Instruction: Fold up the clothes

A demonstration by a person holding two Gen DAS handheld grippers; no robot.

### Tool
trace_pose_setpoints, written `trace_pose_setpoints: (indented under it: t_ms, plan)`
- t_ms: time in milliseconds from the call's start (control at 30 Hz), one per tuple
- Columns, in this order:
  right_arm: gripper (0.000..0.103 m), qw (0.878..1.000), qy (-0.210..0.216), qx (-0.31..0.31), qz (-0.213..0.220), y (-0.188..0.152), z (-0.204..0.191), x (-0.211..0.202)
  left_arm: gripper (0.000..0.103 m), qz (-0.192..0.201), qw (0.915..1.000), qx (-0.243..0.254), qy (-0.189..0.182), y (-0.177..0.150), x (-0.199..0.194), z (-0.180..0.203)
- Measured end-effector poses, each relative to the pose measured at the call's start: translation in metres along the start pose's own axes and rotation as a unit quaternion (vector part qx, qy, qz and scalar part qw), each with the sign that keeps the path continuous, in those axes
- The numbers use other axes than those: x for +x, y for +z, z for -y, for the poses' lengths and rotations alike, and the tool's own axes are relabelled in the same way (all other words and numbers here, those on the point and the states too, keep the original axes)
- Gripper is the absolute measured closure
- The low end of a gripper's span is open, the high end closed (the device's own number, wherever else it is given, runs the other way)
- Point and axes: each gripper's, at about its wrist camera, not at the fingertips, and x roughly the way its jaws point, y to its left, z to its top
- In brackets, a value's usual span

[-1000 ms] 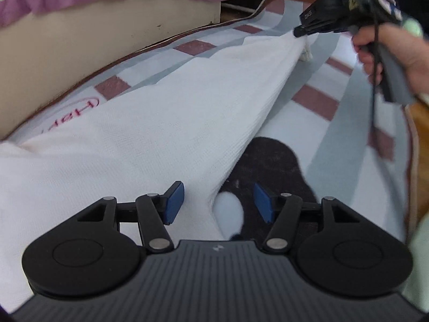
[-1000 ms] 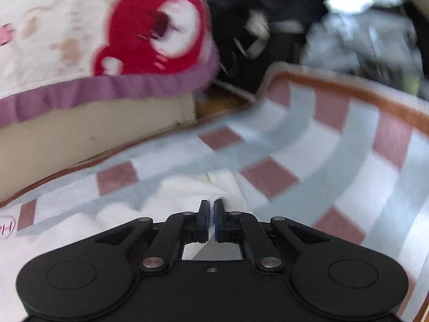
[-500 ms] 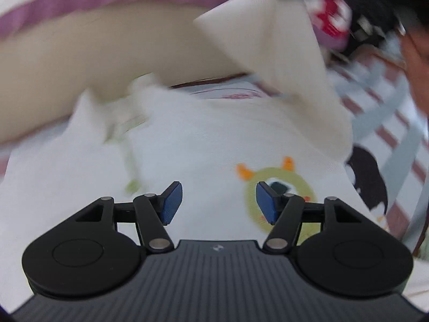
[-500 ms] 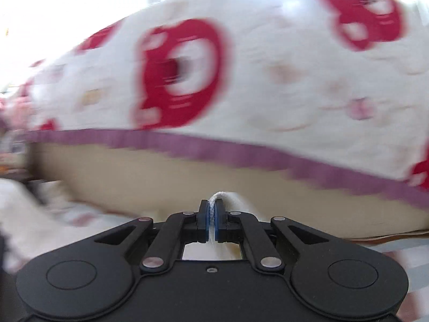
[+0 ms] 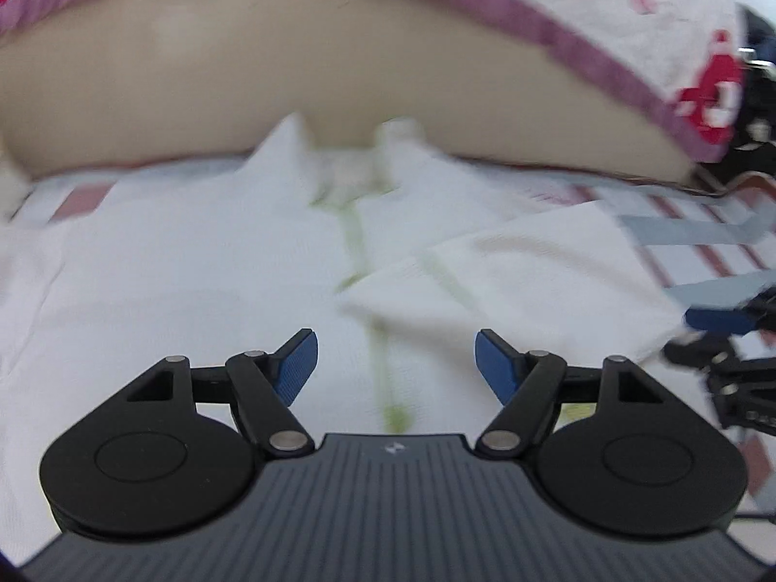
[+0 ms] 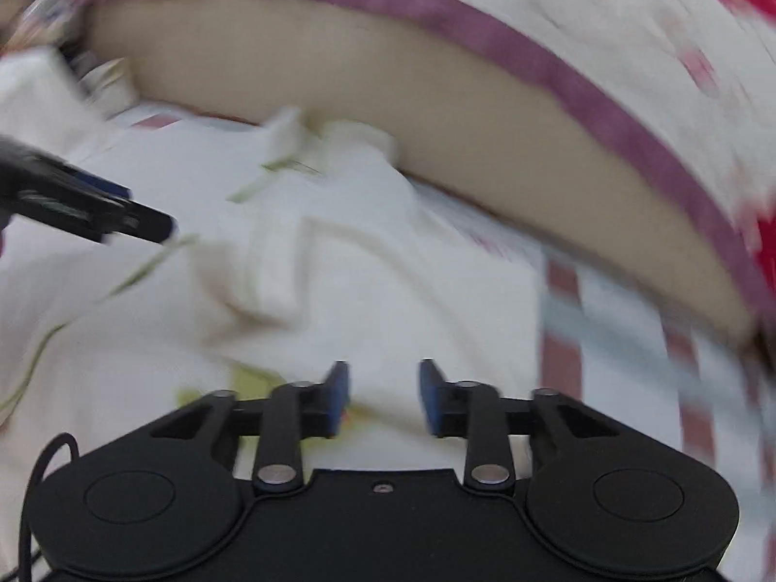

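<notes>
While the white garment [image 5: 184, 262] lies spread on the striped mat [image 5: 703, 233] below the bed, my left gripper [image 5: 395, 363] and right gripper [image 6: 383, 395] have just been opening, both empty.

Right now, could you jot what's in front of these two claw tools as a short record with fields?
garment: white top with green trim, spread flat on a striped mat
fold: one side flap laid over the middle
left gripper: open above the top, nothing between its jaws
right gripper: jaws have just been opening, nothing held, cloth below
behind: beige bed side under a red-patterned cover with a purple hem
image quality: blurred
</notes>
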Motion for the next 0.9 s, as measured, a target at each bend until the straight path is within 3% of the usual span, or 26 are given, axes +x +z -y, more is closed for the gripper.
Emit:
trace_pose_setpoints:
  t_ms: [133,300,400,467,633,667,733,767,800,900]
  plan:
    - [0.062,0.994,-0.017,0.109,-0.018,-0.026,0.048,-0.001,0.031,0.001,0.9984,0.05,-0.027,0.003,0.002,0.029]
    - [0.059,0.992,-0.009,0.123,-0.023,-0.027,0.06,0.004,0.031,-0.033,0.9934,0.104,-0.035,-0.003,0.016,0.054]
    - [0.056,0.989,-0.007,0.145,-0.03,-0.029,0.064,0.016,0.031,-0.032,0.9867,0.156,-0.035,-0.009,0.015,0.074]
    - [0.056,0.986,-0.013,0.163,-0.043,-0.031,0.067,0.032,0.031,-0.029,0.9797,0.198,-0.004,-0.012,0.021,0.088]
    - [0.056,0.977,-0.022,0.211,-0.027,-0.029,0.079,0.045,0.031,0.006,0.9693,0.22,0.11,-0.012,0.04,0.094]
    - [0.056,0.976,-0.025,0.214,-0.024,-0.027,0.081,0.049,0.036,0.014,0.968,0.224,0.113,-0.011,0.04,0.093]
    - [0.056,0.977,-0.035,0.209,-0.016,-0.025,0.081,0.056,0.067,0.014,0.9666,0.24,0.089,-0.011,0.039,0.09]
    - [0.057,0.979,-0.038,0.198,-0.013,-0.025,0.078,0.058,0.101,0.012,0.9635,0.251,0.094,-0.012,0.039,0.09]
    - [0.06,0.982,-0.043,0.183,-0.01,-0.025,0.075,0.059,0.1,0.014,0.9622,0.254,0.097,-0.012,0.037,0.088]
    - [0.066,0.987,-0.044,0.156,0.0,-0.029,0.07,0.057,0.1,0.047,0.9755,0.197,0.084,-0.002,0.025,0.067]
